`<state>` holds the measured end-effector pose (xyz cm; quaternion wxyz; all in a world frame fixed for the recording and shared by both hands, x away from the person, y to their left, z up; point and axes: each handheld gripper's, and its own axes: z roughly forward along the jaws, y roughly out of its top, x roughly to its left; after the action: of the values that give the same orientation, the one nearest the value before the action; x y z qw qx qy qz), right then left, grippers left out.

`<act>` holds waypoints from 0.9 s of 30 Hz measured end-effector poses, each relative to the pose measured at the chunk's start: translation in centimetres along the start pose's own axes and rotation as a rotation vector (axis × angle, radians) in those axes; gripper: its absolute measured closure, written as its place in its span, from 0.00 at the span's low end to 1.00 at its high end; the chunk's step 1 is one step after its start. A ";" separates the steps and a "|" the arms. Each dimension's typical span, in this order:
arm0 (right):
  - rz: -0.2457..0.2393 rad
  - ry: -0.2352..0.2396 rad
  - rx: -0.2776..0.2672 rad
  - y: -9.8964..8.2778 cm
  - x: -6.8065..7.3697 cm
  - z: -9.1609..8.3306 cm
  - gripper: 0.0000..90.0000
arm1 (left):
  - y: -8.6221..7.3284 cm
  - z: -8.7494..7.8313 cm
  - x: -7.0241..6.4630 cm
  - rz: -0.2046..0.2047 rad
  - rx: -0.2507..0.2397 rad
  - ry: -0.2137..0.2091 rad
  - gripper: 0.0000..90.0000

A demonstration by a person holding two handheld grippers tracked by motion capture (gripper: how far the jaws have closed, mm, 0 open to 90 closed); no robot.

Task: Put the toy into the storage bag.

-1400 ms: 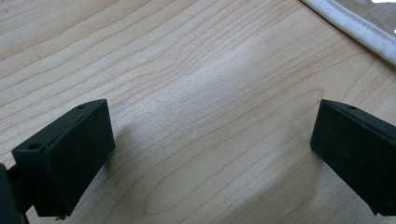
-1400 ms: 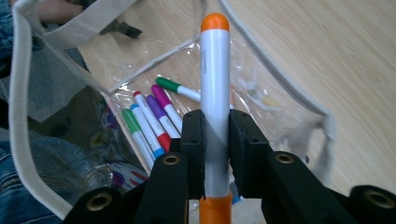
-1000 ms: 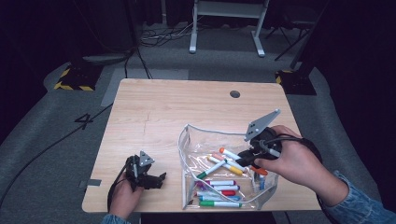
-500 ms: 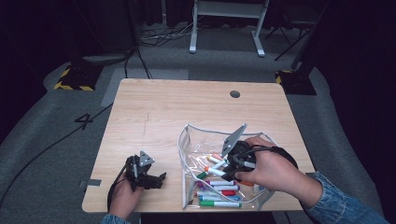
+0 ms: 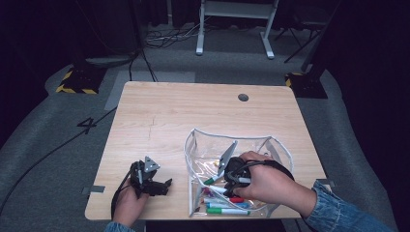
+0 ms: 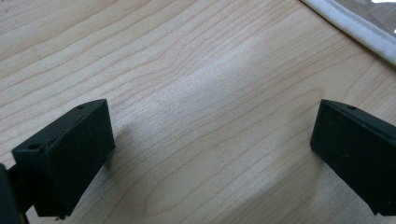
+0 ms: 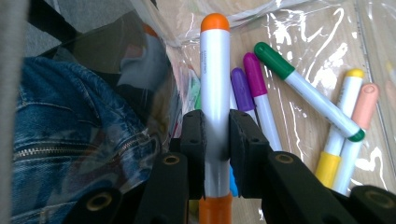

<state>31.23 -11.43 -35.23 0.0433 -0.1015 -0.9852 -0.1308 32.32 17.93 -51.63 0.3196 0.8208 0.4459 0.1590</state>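
My right gripper [image 7: 216, 154] is shut on an orange-capped white marker [image 7: 215, 84], its pads pressing the barrel on both sides. It reaches down inside a clear plastic pouch [image 5: 193, 145] with a white rim. In the high view the right gripper [image 5: 233, 180] sits low in the pouch among several markers [image 5: 227, 205]. Loose markers lie under it: purple [image 7: 240, 88], magenta [image 7: 259, 93], green [image 7: 303, 91], yellow [image 7: 338, 135] and peach [image 7: 362, 116]. My left gripper [image 5: 152, 182] rests on the wooden table [image 5: 183, 116] left of the pouch, jaws wide apart over bare wood [image 6: 210, 140].
The pouch's white rim [image 6: 355, 28] lies close to the right of the left gripper. A denim sleeve [image 7: 70, 140] shows through the pouch wall. A round cable hole [image 5: 243, 97] is at the table's far right. Cables and a stand are on the floor beyond.
My right gripper has moved left and down, from the pouch's right edge into the pouch among the markers. The left gripper has stayed still.
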 end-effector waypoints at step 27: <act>-0.075 -0.086 -0.064 -0.4 -1.0 0.3 0.65 | 0.0 0.0 0.0 0.001 0.001 0.001 0.00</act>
<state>32.10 -11.86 -35.76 -0.0074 -0.0712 -0.9846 -0.1595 32.32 17.94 -51.62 0.3192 0.8210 0.4458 0.1591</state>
